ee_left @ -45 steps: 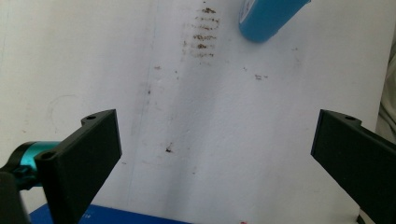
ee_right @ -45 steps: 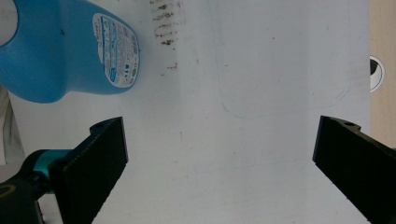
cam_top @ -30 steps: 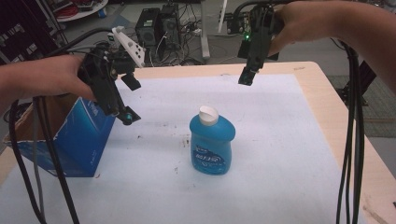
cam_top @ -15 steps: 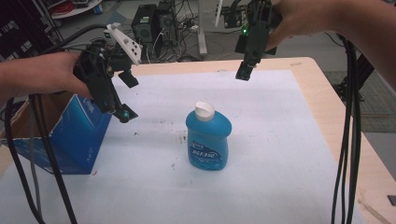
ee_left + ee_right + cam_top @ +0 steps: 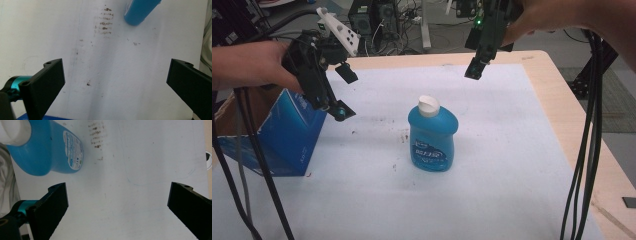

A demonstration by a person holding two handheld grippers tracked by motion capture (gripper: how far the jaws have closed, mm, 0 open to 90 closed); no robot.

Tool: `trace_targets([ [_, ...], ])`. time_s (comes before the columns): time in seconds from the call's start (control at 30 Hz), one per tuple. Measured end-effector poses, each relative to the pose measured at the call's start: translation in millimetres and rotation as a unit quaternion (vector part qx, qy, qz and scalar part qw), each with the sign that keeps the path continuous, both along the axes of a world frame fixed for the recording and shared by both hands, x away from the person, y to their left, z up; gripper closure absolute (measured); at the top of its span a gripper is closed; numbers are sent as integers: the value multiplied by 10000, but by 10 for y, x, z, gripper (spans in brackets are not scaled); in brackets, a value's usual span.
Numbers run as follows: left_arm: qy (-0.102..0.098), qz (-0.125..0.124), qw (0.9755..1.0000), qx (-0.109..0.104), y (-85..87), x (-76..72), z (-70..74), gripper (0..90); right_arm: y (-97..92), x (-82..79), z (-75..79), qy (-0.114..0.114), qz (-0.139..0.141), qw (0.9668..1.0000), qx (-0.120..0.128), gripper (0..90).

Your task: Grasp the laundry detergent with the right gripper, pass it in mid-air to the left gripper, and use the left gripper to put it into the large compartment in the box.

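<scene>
Nearest the person, black cables point(image 5: 584, 165) hung down at the right side of the high view, and more trailed at the left past a blue box point(image 5: 277, 137) that sat on the left edge of the white sheet point(image 5: 512, 165) covering the wooden table point(image 5: 562, 95). The box was tilted, its top leaning toward the middle of the table. Just above and beside it, a hand point(image 5: 254, 65) held the left gripper point(image 5: 343, 92) over the sheet, its jaws spread wide apart with nothing between them; its grey three-cornered plate point(image 5: 338, 31) pointed up and away. In the left gripper view the two black jaws stood far apart over bare, stained sheet, with only the blue bottom of the bottle point(image 5: 141, 11) at the upper edge. Near the middle of the sheet, the blue bottle point(image 5: 431, 136) with a white cap point(image 5: 428, 106) and a printed label stood upright, apart from both grippers. Small dark stains point(image 5: 403, 136) marked the sheet just left of it. Farther back and to the right, the other hand point(image 5: 557, 15) held the right gripper point(image 5: 476, 68) above the far part of the sheet, pointing down. In the right gripper view its jaws were likewise wide apart and empty, the bottle point(image 5: 47, 150) lying toward the upper left beyond them. Beyond the table's far edge stood dark equipment point(image 5: 372, 20) and tangled wires on the floor.
</scene>
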State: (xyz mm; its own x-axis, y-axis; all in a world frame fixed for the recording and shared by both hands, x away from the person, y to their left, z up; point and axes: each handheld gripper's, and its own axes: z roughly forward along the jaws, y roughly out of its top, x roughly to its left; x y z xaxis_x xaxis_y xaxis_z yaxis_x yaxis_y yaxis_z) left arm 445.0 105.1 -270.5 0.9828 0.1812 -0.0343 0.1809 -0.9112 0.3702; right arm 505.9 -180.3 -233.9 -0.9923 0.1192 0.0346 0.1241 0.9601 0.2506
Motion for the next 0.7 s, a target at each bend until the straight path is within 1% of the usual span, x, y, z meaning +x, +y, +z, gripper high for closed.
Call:
trace_targets([
  [0.07,-28,-35,10000,-12,-1,-4,-6,17,-3,-56,-20,34,-29,10000,85,25],
  [0.17,-22,-53,10000,-10,-7,-9,-16,17,2,-122,-58,-5,2,10000,35,25],
  [0.2,-14,-74,10000,-13,-10,-12,-17,17,-4,-169,-79,-9,-40,10000,32,25],
  [0.3,-27,-118,9999,-21,-11,-27,-24,17,-37,-233,-80,22,-94,9997,212,25],
  [0.37,3,-106,9999,-13,-6,-36,-36,17,-65,-291,-84,26,-127,9994,318,25],
  [0.4,5,-110,9999,-1,-4,-37,-40,17,-79,-316,-94,36,-133,9993,354,25],
  [0.47,6,-123,9999,-13,-4,-45,-39,17,-105,-369,-109,1,-186,9992,352,25],
  [0.53,-14,-140,9999,-23,-7,-51,-34,17,-147,-411,-117,43,-210,9986,484,25],
  [0.6,-25,-157,9999,-28,-11,-55,-35,17,-192,-465,-133,38,-230,9975,666,25],
  [0.63,-30,-164,9999,-19,-14,-58,-37,17,-213,-495,-147,58,-223,9971,725,25],
  [0.7,-20,-209,9998,1,-26,-62,-42,17,-247,-561,-178,29,-242,9968,766,25],
])
